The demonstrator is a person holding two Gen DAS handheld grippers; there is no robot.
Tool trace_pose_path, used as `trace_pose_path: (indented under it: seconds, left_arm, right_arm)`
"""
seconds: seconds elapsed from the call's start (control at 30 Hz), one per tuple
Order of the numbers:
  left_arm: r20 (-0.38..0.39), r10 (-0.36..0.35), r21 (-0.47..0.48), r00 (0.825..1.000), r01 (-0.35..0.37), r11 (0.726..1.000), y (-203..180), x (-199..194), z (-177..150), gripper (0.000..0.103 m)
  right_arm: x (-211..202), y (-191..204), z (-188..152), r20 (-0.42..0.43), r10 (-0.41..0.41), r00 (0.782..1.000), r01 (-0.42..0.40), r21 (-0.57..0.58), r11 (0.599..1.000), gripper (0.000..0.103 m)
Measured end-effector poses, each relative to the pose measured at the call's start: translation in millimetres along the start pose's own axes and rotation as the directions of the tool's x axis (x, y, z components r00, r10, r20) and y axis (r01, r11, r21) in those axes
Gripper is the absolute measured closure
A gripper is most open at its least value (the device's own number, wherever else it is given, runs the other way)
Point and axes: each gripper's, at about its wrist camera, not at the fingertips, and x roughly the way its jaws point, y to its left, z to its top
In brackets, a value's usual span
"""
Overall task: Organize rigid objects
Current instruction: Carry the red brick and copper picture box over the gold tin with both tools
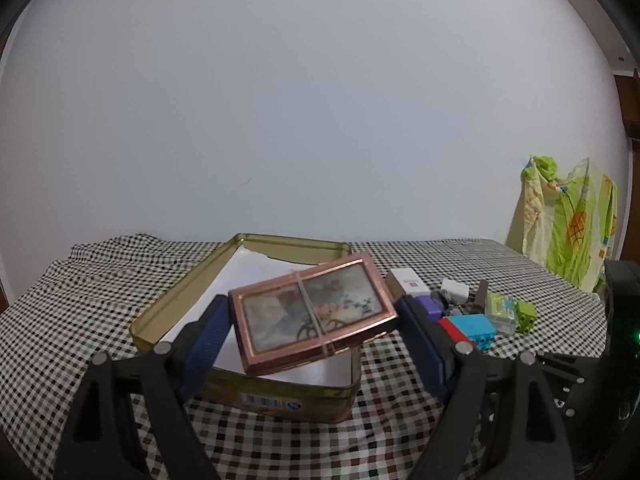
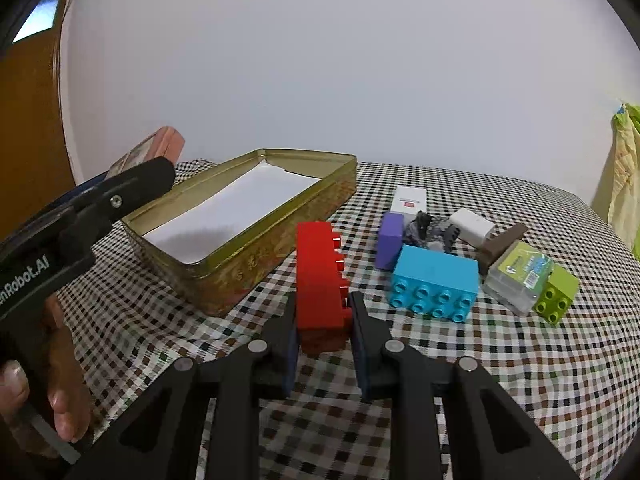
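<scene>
Your right gripper (image 2: 323,320) pinches a red brick (image 2: 320,276), held clear of the checked cloth (image 2: 480,380). Your left gripper (image 1: 314,322) clamps a pink framed box (image 1: 312,312), tilted, over the near end of the open gold tin (image 1: 280,398). Tin holds only a white paper liner (image 2: 236,204). Right of the tin: blue brick (image 2: 436,280), purple block (image 2: 390,244), green brick (image 2: 558,294), clear case (image 2: 518,276), white boxes behind.
</scene>
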Motion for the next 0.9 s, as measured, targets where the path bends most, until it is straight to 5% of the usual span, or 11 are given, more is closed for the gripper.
trace_pose_path:
  seconds: [0.9]
  left_arm:
    - [-0.021,0.017,-0.041,1.0,-0.018,0.999,17.7,8.2,1.6,0.019]
  right_arm:
    - [4.5,19.3,3.6,-0.004,0.068,0.998,-0.068,-0.028,0.997,0.078]
